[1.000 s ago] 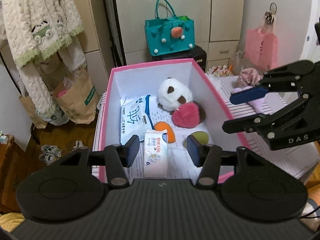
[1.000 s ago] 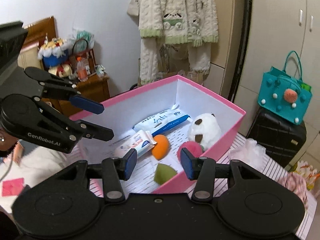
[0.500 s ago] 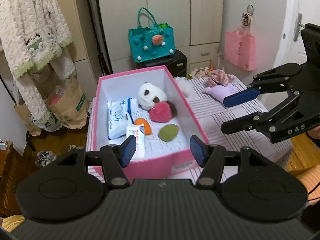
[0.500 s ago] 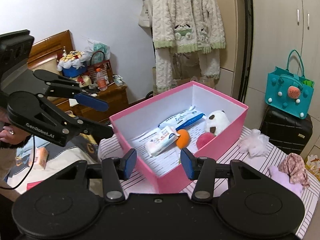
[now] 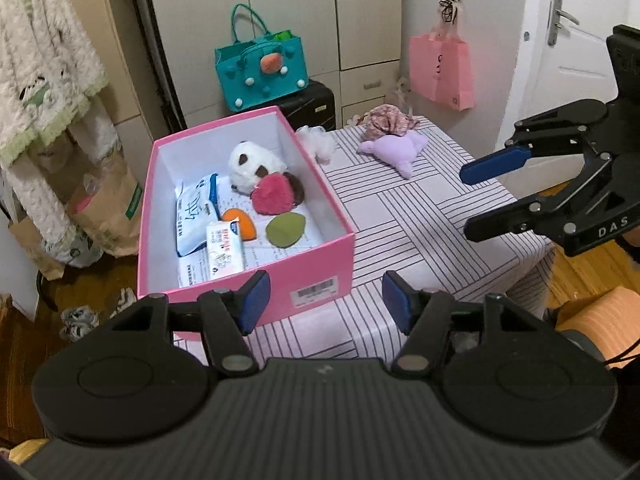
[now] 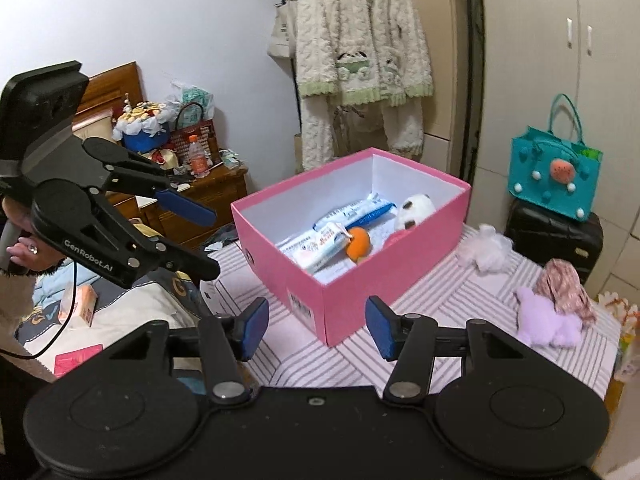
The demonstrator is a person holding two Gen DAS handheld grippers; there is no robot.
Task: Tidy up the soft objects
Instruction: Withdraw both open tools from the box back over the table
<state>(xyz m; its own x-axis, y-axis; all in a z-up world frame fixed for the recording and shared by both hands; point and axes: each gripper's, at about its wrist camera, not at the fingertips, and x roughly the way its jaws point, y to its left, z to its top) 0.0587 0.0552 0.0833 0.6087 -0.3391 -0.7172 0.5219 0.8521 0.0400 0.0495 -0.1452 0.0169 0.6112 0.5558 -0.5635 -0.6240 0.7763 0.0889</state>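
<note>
While both claws hung over the table's near side, neither held anything. Left gripper [image 5: 324, 300] was partway open and its jaws were opening, nothing btwn the blue pads; in its view the near wall of the pink box [image 5: 312, 268] sat just past the tips, not touching. Right gripper [image 6: 318, 322] was likewise partway open and opening, empty, the box's near corner showing btwn its fingers w/ a gap to each.

Striped tablecloth [image 5: 420, 216] lay bare to the right of the box, wide free room there up to the table edge. Box sat at the table's left edge, its left wall abt flush w/ the drop to the floor.

Box's long axis ran away from the left claw toward the wardrobe. Inside: panda plush [image 5: 250, 160] at the far end, red pom [image 5: 272, 194] touching it, orange sponge [image 5: 240, 222], green sponge [image 5: 285, 229], two wipe packs [image 5: 196, 210] lying lengthwise. Outside, at the far end of the table: white fluffy thing [image 6: 486, 246] just beside the box, purple plush [image 5: 396, 148] w/ patterned cloth [image 5: 386, 120] against it, well apart from both claws.
</note>
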